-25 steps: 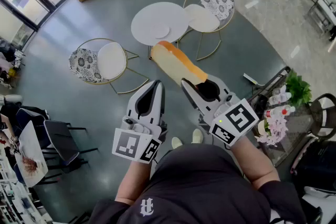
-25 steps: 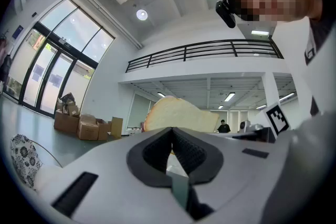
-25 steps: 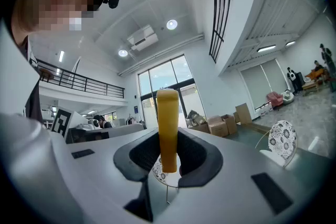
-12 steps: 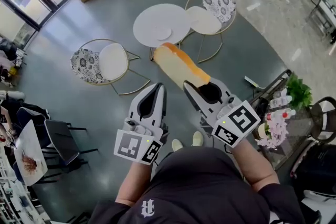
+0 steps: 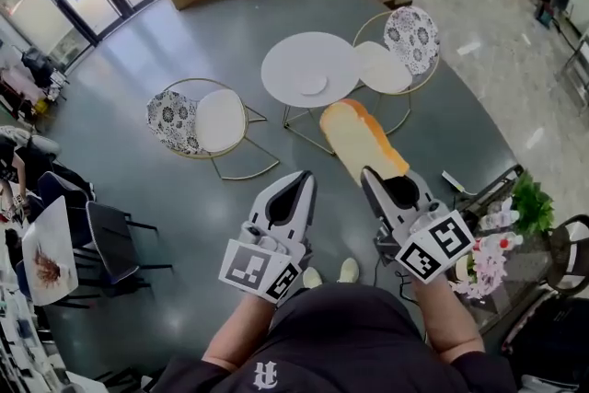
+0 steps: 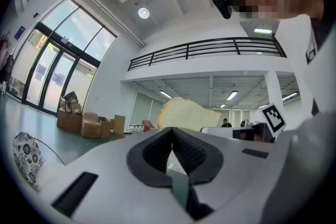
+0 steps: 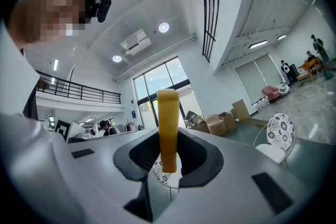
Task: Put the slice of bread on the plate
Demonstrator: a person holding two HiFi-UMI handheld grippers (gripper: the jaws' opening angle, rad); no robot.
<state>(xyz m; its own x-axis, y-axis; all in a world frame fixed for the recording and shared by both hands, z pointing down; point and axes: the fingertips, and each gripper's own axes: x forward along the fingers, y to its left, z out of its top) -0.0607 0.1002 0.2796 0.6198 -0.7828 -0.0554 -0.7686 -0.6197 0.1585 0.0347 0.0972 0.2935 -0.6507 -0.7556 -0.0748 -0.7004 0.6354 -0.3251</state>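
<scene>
Above the grey floor (image 5: 156,198), well short of the round white table (image 5: 293,58), the slice of bread (image 5: 354,135) hangs in the air, pinched at its near end by the right tongs (image 5: 381,176). The left tongs (image 5: 300,183) sit just beside them, pressed together on nothing. The slice looks light and soft and would probably dent or tear under a hard squeeze, so the firmer crust edge is the best place to hold it. The small plate (image 5: 313,85) lies on the table, well apart from the bread. One chair (image 5: 198,117) stands left of the table and another chair (image 5: 386,67) stands right of it, but the way between them looks open.
</scene>
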